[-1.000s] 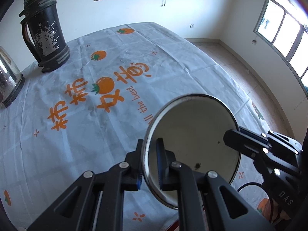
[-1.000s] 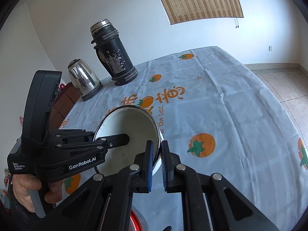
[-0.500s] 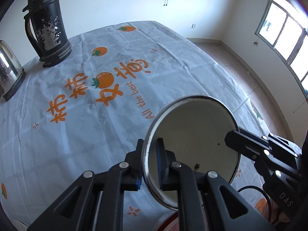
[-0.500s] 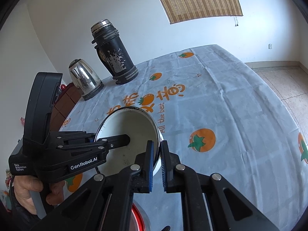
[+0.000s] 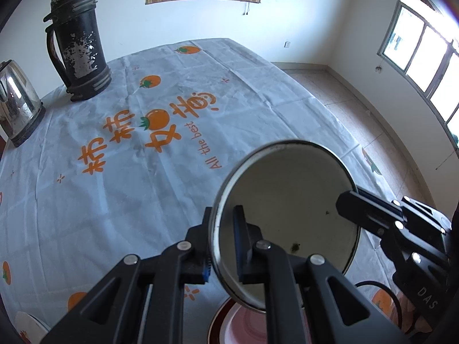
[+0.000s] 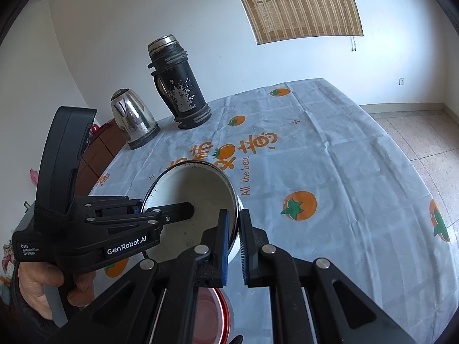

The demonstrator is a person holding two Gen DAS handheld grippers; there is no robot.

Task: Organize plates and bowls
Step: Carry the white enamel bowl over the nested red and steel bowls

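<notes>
White walls and a tiled floor ring a round table (image 5: 120,189) under an orange-printed cloth. Left gripper (image 5: 222,246) and right gripper (image 6: 233,239) are each clamped on opposite rims of one white enamel bowl (image 6: 198,197), held tilted above the near edge. Below it sits a red-rimmed plate (image 6: 222,312). The bowl looks mid-carry; next it needs levelling and setting down. Thermos (image 5: 77,43) and kettle (image 5: 17,106) stand far left, well apart; the middle cloth lies open.
</notes>
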